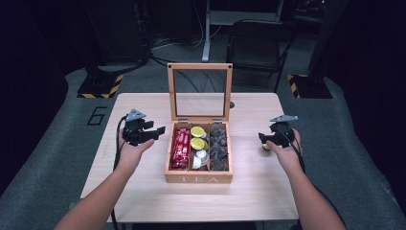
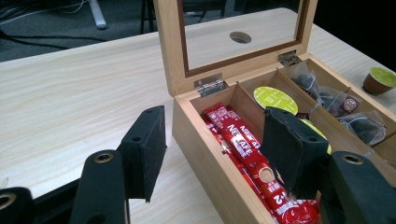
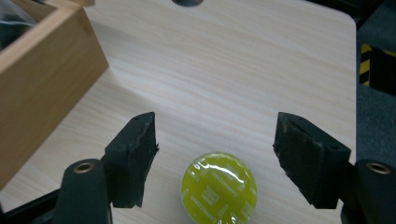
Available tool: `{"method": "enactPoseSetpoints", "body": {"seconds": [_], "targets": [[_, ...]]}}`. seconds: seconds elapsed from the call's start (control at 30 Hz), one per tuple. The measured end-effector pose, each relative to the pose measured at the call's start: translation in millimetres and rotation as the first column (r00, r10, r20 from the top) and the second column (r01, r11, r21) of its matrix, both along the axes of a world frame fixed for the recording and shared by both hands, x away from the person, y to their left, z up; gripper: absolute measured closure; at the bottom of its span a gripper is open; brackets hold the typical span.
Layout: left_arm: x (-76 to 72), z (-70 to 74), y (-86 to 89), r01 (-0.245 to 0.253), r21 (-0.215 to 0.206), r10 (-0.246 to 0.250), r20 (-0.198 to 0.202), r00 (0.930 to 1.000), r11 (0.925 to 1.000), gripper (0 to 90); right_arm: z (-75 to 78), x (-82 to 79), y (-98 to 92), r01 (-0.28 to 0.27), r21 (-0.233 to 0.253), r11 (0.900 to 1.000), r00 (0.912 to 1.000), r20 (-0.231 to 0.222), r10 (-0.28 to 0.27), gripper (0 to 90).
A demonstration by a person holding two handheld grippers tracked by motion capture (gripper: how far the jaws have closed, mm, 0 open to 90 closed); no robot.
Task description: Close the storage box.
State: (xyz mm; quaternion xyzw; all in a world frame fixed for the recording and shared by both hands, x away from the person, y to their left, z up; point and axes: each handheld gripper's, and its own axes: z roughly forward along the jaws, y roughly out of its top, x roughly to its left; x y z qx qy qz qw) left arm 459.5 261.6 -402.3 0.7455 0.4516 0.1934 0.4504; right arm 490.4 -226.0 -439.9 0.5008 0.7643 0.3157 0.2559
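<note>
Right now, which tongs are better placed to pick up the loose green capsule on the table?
Right. The right tongs are open with the green capsule on the table between them. The left tongs sit across the tea box.

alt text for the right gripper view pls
The right tool is open, its two black jaws standing either side of a green-lidded coffee capsule that sits lid up on the pale wooden table, untouched. A corner of the wooden tea box shows at the upper left.

Green-lidded capsule [image 3: 219, 187] upright on table [image 3: 243, 70]
</note>
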Motion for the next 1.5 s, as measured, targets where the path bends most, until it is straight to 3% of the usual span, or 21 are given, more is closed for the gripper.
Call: {"method": "enactPoseSetpoints", "body": {"seconds": [0.2,0.43,0.7,1.17,1.5], "targets": [[-1.3,1.2,-0.8,0.0,0.001,0.0,0.005,1.0,1.0,40.3,17.5,6.7,10.0,-0.014,-0.005,1.0,0.9998,0.017,0.014,30.1],[-4.5,2.0,-1.0,0.004,0.001,-0.004,0.012,0.9999,1.0,40.3,36.6,15.3,30.2,-0.073,-0.013,0.997,0.9967,0.034,0.074,30.9],[-3.7,3.0,3.4,-0.01,-0.006,0.01,0.016,0.9998,0.9999,40.3,54.1,21.4,48.6,-0.098,0.014,0.995,0.9938,0.054,0.097,31.2],[-1.4,7.6,2.9,-0.001,-0.002,0.001,0.02,0.9998,1.0,40.3,65.1,26.6,66.9,-0.151,0.029,0.988,0.9872,0.057,0.149,31.2],[-1.6,8.3,3.8,-0.004,-0.002,0.004,0.017,0.9998,1.0,40.3,67.6,32.6,80.5,-0.16,0.062,0.985,0.9862,0.055,0.156,31.2]]}}
